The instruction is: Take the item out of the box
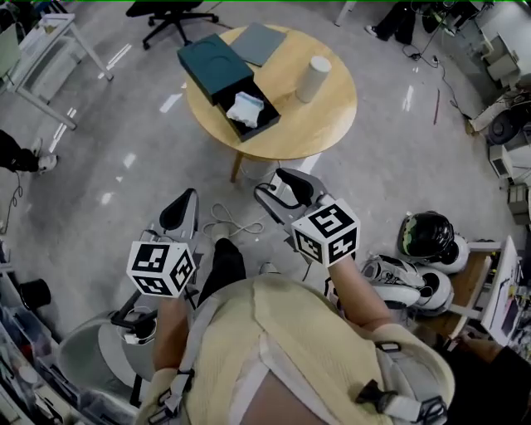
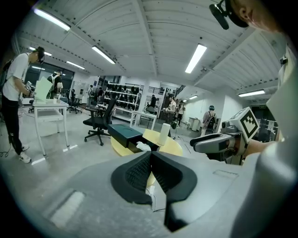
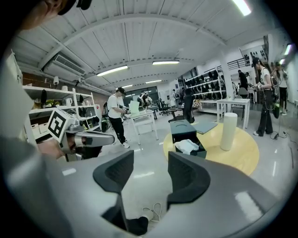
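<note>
A dark teal box (image 1: 217,73) lies on the round wooden table (image 1: 323,124), well ahead of both grippers. Its drawer part is pulled out and holds a crumpled white item (image 1: 246,108). The box (image 3: 183,131) and the white item (image 3: 187,146) also show beyond the jaws in the right gripper view. My left gripper (image 1: 184,201) hovers over the floor short of the table; its pads meet in the left gripper view, where the white item (image 2: 143,147) sits just above them. My right gripper (image 1: 274,188) stands open with nothing between its jaws (image 3: 150,161).
A white cylinder (image 1: 314,78) and a flat grey-blue lid (image 1: 258,42) share the table. A cable (image 1: 233,222) loops on the floor under the grippers. An office chair (image 1: 170,17) stands behind, a white frame table (image 1: 50,58) at left, helmets (image 1: 428,236) at right. People stand farther back.
</note>
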